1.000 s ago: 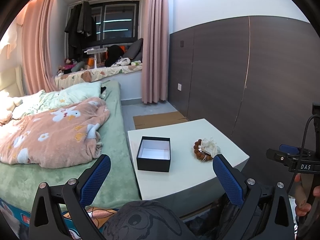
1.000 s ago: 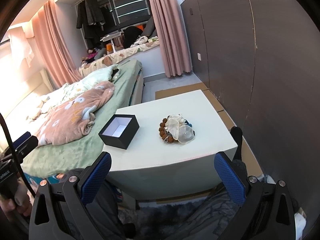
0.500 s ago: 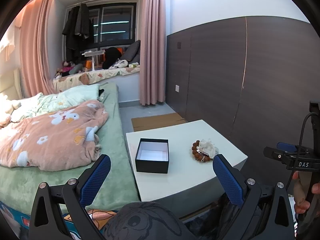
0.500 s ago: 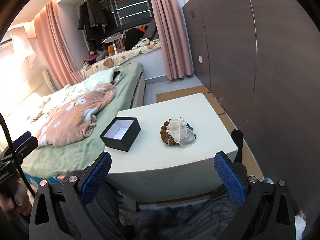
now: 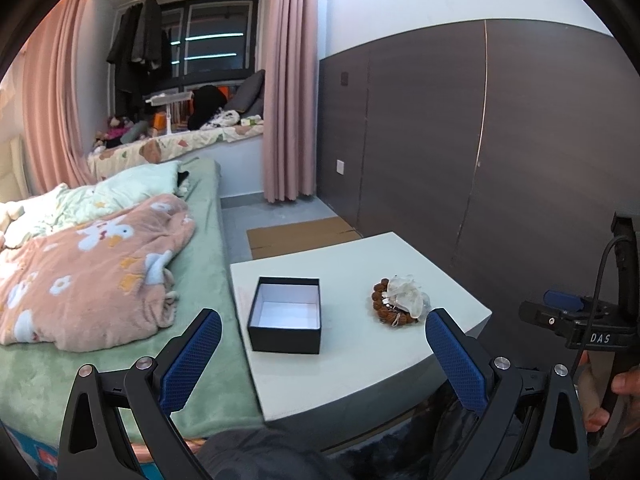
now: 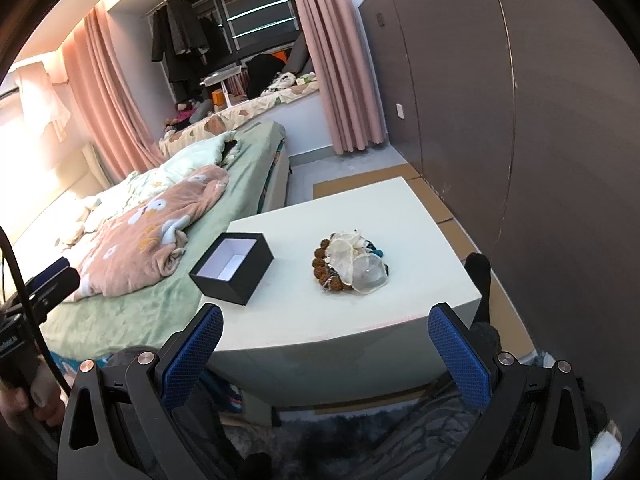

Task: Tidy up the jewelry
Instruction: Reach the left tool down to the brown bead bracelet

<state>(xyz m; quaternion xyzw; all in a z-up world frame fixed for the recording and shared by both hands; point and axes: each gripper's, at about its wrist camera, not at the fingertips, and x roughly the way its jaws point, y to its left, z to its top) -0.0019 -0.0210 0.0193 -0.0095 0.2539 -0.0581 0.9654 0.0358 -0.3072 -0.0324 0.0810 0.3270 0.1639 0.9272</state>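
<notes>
So, quick rundown:
Left gripper: the left gripper sits at the bottom of its frame, blue pads spread wide, nothing between them.
Right gripper: the right gripper is the same deal, low in its frame, fingers wide apart and holding nothing.
Box: black box with a white inside, lid off, center of the left view on the white table, near the table's left edge.
Jewelry: the jewelry pile is brown beads plus 2 or so sheer pouches, mid-frame in the right view, to the right of the box and apart from it.
Bed: green bed with a pink blanket fills the left side of the frame.
</notes>
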